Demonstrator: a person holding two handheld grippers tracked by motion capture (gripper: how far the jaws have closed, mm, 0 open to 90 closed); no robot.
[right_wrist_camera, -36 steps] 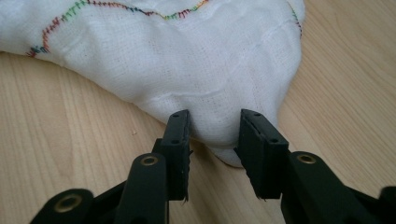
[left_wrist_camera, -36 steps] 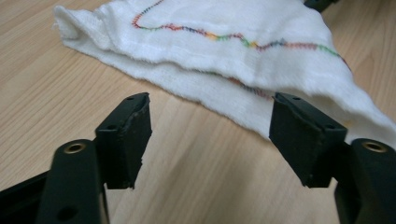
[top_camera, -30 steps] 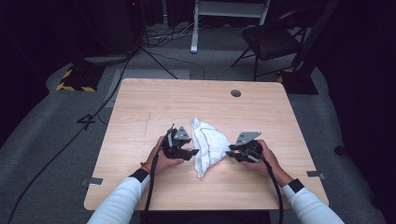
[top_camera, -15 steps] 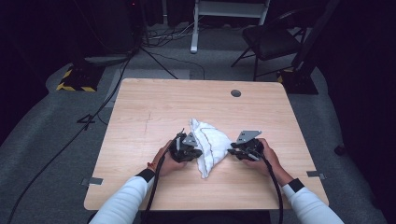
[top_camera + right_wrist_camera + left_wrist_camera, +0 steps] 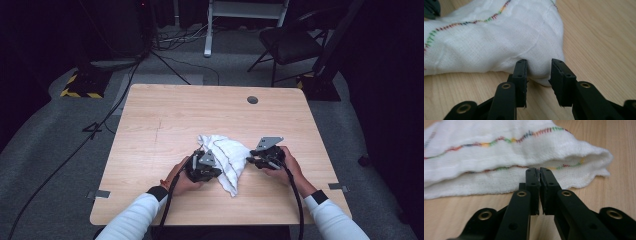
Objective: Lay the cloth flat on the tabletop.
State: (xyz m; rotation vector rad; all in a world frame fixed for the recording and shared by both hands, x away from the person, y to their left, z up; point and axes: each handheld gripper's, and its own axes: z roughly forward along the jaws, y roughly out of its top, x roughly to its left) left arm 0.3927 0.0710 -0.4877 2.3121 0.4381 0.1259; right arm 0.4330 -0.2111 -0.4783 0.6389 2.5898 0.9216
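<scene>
A crumpled white cloth (image 5: 226, 154) with a rainbow-stitched hem lies on the wooden table (image 5: 190, 115), right of centre and near the front. My left gripper (image 5: 215, 170) is at the cloth's left edge. In the left gripper view its jaws (image 5: 539, 172) are shut, pinching the lower layer of the cloth (image 5: 499, 152). My right gripper (image 5: 251, 161) is at the cloth's right side. It is open (image 5: 539, 68), with a rounded corner of the cloth (image 5: 486, 42) sitting between its fingers. A hand holds each gripper.
A round cable hole (image 5: 252, 99) sits in the table's far right part. Grey tape tabs (image 5: 101, 194) mark the front corners. A black chair (image 5: 295, 45), a white stand and cables (image 5: 115, 110) are on the floor beyond and left of the table.
My left gripper has moved right, from beside the cloth up to its edge, and closed there. The right gripper has stayed at the cloth's right side.
</scene>
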